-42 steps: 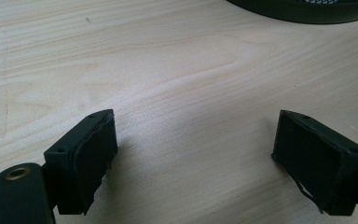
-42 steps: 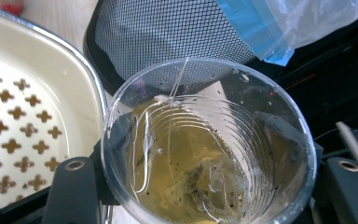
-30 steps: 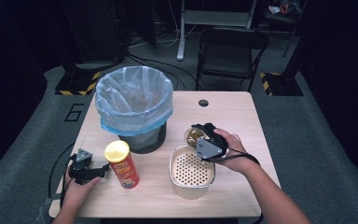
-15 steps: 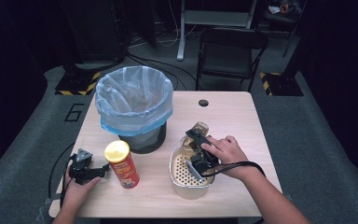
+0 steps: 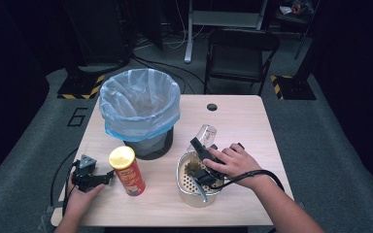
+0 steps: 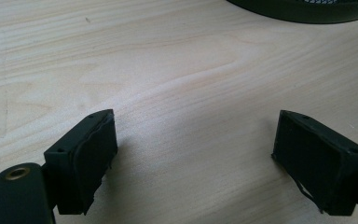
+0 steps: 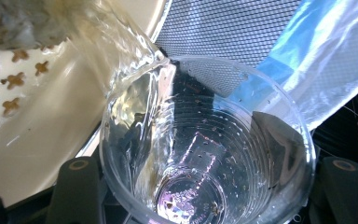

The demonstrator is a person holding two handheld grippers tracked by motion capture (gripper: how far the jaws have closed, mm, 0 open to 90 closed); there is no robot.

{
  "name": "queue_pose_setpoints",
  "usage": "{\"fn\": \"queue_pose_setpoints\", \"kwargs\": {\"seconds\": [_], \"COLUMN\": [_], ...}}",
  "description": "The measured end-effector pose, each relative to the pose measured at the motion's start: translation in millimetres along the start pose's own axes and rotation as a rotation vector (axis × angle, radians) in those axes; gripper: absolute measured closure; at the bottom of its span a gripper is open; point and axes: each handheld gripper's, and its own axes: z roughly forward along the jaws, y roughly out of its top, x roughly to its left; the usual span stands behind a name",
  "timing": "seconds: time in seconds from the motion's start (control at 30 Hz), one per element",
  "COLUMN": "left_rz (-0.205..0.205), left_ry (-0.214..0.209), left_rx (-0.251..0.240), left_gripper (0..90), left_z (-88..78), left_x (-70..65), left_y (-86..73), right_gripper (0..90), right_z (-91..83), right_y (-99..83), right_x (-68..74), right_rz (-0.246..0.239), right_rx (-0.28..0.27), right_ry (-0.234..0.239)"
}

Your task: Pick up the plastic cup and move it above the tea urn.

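Note:
A clear plastic cup (image 5: 205,133) is tipped over the far rim of a cream perforated strainer bowl (image 5: 190,196), with my right gripper (image 5: 202,145) shut on it. In the right gripper view the cup (image 7: 205,154) sits between the two black jaws, and liquid runs from its lip into the strainer (image 7: 37,116). A brownish clump (image 5: 193,168) lies inside the strainer. At the table's front left my left gripper (image 5: 108,175) rests on the wood beside a red can with a yellow lid (image 5: 127,171). Its jaws stand open with nothing between them (image 6: 193,158).
A black mesh bin with a blue bag liner (image 5: 141,104) stands at the back left of the table, close behind the strainer; its mesh (image 7: 223,28) and bag (image 7: 317,60) lie just beyond the cup. A cable hole (image 5: 212,107) lies near the far edge. A chair (image 5: 240,53) stands behind the table.
My right hand has carried the cup left from behind the strainer to over it and tipped it, so liquid now pours in. The left gripper and the can have stayed put.

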Motion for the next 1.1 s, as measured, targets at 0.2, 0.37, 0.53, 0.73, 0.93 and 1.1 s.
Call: {"fn": "queue_pose_setpoints", "kwargs": {"seconds": [0.2,0.37,0.53,0.73,0.93,1.1], "left_rz": [0.000,0.000,0.000,0.000,0.001,0.000], "left_ry": [0.000,0.000,0.000,0.000,0.000,0.000], "left_rx": [0.000,0.000,0.000,0.000,0.000,0.000], "left_gripper": [13.3,13.3,13.2,13.2,13.3,13.2], "left_z": [0.0,0.0,0.0,0.0,0.0,0.0], "left_x": [0.0,0.0,0.0,0.0,0.0,0.0], "left_y": [0.0,0.0,0.0,0.0,0.0,0.0], "right_gripper": [35.1,35.1,35.1,35.0,35.0,35.0], "right_z": [-3.8,-3.8,-3.9,-4.0,-6.3,-6.1], "right_y": [-0.4,0.8,1.0,1.3,0.6,1.2], "right_x": [-1.5,0.4,-3.7,-3.7,-1.3,-0.7], "right_rz": [0.023,0.074,0.020,0.036,0.059,0.062], "right_rx": [-0.023,-0.017,-0.026,-0.040,-0.022,-0.023], "right_ry": [0.044,-0.004,0.004,0.002,0.044,0.043]}}
